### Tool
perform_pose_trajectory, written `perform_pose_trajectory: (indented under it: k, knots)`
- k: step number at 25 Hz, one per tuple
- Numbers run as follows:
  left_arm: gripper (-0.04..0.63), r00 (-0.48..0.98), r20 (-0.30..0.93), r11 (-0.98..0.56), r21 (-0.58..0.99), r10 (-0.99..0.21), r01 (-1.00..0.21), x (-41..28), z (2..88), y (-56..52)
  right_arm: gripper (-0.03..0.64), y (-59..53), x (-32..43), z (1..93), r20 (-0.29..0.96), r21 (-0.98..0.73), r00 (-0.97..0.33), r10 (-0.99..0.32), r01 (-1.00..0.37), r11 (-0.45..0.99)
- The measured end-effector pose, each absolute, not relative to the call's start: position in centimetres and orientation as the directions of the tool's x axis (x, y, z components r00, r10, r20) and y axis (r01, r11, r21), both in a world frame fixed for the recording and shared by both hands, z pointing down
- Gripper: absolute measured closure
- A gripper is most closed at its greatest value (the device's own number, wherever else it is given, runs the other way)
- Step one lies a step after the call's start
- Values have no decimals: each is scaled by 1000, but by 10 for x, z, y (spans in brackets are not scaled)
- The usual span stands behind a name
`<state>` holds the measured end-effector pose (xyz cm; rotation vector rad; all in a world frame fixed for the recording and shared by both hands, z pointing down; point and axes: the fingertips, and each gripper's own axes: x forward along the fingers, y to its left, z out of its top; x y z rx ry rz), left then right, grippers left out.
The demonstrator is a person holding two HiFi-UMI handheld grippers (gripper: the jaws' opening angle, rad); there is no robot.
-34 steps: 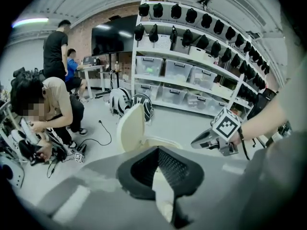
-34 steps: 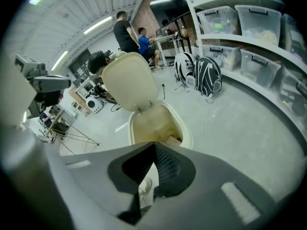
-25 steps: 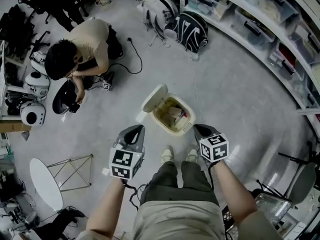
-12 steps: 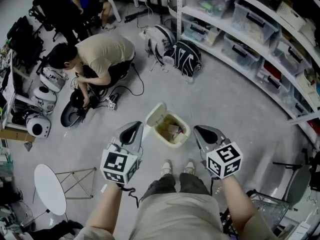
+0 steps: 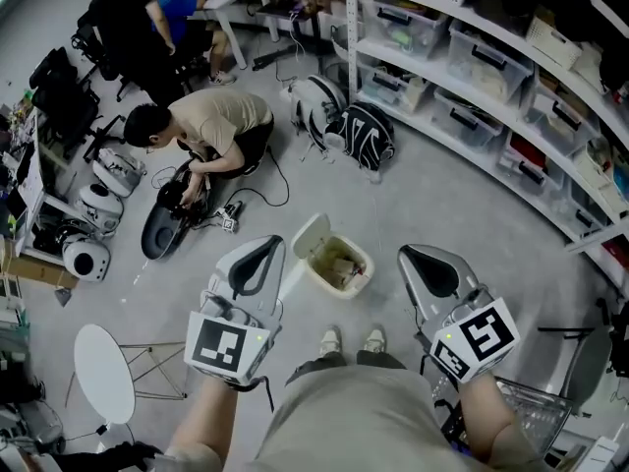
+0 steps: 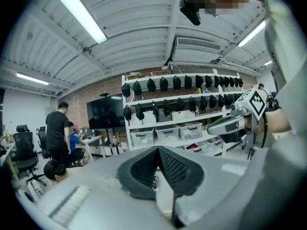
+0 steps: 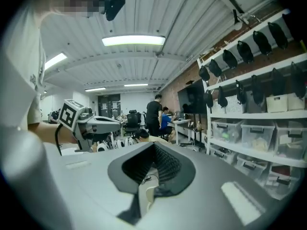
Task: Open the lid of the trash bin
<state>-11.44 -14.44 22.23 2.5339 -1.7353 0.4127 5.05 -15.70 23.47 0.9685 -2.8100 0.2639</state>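
Note:
On the grey floor in front of my feet stands a cream trash bin [image 5: 344, 265] with rubbish inside. Its lid [image 5: 310, 237] is tipped up and back on the left side. In the head view my left gripper [image 5: 257, 255] hangs to the left of the bin and my right gripper [image 5: 425, 263] to its right, both raised well above it and touching nothing. The left gripper view shows that gripper [image 6: 158, 163] with its jaws together and aimed level at the shelves. In the right gripper view the right gripper [image 7: 153, 161] is also shut and empty.
A person [image 5: 211, 118] crouches at the back left over a dark device [image 5: 167, 219] with a cable on the floor. Bags [image 5: 356, 131] lie by the storage shelves [image 5: 472, 62]. A white round table [image 5: 103, 372] stands at the left, a chair [image 5: 590, 357] at the right.
Both grippers have risen toward the camera and now point level across the room. The view has tilted up, so the bin looks smaller and farther. Its lid stays up.

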Motion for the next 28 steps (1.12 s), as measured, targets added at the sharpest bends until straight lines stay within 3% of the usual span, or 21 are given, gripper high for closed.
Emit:
perform_pose_trajectory:
  k: [7,28]
  knots:
    - [594,360,217,-391,-117,-907,-913,-94,201,-125,614,-143,64,178,100,-75,-787,-609,-617,784]
    - [594,322,207,-350,-118,-924,-929,-89,199,-131,614,-159,73,186,119,-72,-800,-589,-598,798]
